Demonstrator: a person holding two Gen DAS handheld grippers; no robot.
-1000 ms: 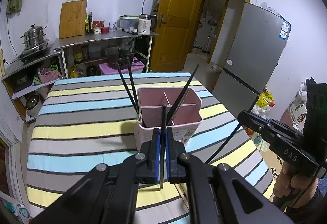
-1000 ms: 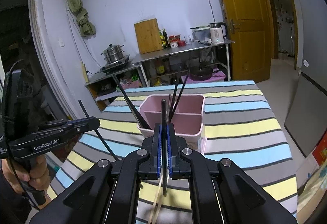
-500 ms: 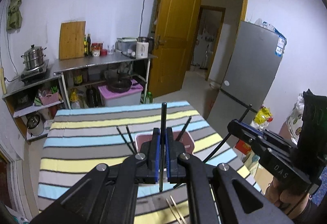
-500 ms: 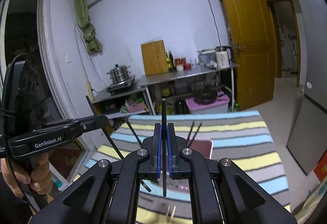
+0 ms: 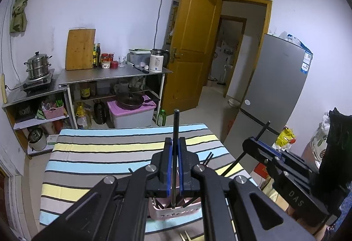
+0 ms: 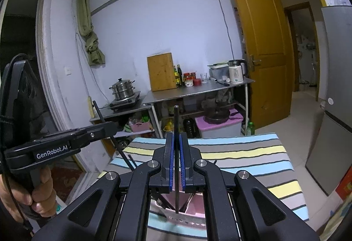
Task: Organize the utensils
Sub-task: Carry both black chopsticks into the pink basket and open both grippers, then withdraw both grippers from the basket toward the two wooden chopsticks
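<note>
My left gripper is shut on a black chopstick that stands upright between its blue pads. The right gripper is likewise shut on an upright black chopstick. Both hang above a pink utensil holder, which is mostly hidden under the fingers, and again in the right wrist view. Other black chopsticks stick out of the holder. In each view the other gripper shows at the side, the right one and the left one, each with its chopstick held slanted.
The holder stands on a table with a striped cloth. Pale wooden chopsticks lie at the near edge. Behind are a steel shelf with a kettle, a steamer pot, an open yellow door and a grey fridge.
Both grippers have risen and tilted up with their chopsticks. The pink holder has dropped from in front of the fingers to under them, and more of the room shows.
</note>
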